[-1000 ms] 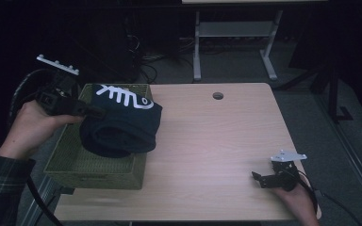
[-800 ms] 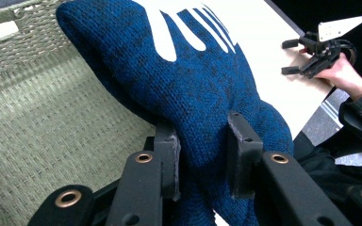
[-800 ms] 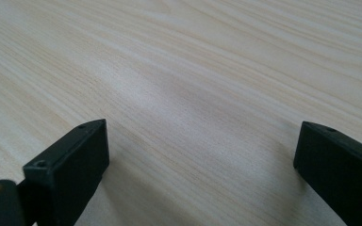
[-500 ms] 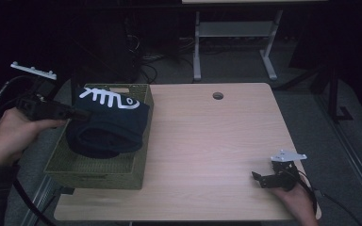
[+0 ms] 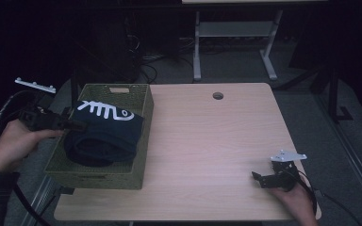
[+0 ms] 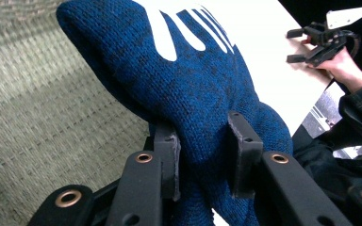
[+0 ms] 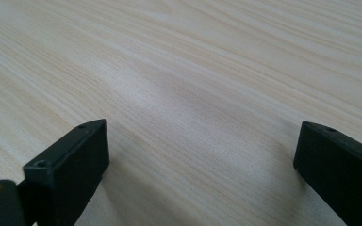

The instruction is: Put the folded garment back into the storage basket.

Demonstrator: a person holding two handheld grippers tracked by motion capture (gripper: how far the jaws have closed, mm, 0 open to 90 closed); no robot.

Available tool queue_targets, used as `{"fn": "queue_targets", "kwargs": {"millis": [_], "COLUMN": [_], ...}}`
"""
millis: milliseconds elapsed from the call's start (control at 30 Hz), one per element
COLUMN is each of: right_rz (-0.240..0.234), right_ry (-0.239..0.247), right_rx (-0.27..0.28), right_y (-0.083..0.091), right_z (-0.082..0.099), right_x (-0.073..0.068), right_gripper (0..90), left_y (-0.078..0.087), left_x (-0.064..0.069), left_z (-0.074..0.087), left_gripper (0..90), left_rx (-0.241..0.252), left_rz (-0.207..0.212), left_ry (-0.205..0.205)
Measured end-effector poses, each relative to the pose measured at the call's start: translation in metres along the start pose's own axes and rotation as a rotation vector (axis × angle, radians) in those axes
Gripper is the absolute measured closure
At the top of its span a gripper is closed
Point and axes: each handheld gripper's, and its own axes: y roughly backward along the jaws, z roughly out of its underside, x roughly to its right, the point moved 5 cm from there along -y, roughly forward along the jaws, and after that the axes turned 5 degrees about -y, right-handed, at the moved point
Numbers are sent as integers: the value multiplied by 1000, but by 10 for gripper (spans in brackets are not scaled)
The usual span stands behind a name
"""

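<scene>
A folded dark blue knit sweater (image 5: pixel 104 134) with a white fishbone print lies in the olive woven basket (image 5: pixel 140 141) at the table's left. My left gripper (image 5: pixel 78 126) reaches in from the left and is shut on the sweater's left edge. In the left gripper view the blue knit (image 6: pixel 188 89) bulges between the two black pads (image 6: pixel 242 150), with the basket's woven floor (image 6: pixel 37 108) behind. My right gripper (image 5: pixel 257 176) rests open on the table near the front right corner. Its wide-apart jaws (image 7: pixel 200 155) have bare wood between them.
The wooden table (image 5: pixel 212 141) has a round cable hole (image 5: pixel 218 96) at the back. A white desk frame (image 5: pixel 235 33) and cables stand on the dark floor behind. The person's right hand and gripper (image 6: pixel 327 40) are seen across the table in the left gripper view.
My left gripper has moved left and down with the sweater, which has sunk from above the basket's rim into it. The right gripper has not moved.
</scene>
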Motion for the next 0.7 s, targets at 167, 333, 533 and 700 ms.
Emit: {"fn": "queue_targets", "kwargs": {"millis": [167, 333, 533, 700], "right_rz": [0, 0, 0, 0], "right_ry": [0, 0, 0, 0], "right_rx": [0, 0, 0, -1], "right_y": [0, 0, 0, 0], "right_z": [0, 0, 0, 0], "right_x": [0, 0, 0, 0], "right_gripper": [34, 33, 33, 33], "left_y": [-8, -13, -24, -32], "left_x": [-13, -24, -39, -53], "left_z": [8, 13, 20, 27], "left_gripper": [699, 699, 700, 700], "left_rx": [-14, -19, -39, -58], "left_rz": [-5, -8, -35, -58], "left_ry": [30, 50, 74, 93]}}
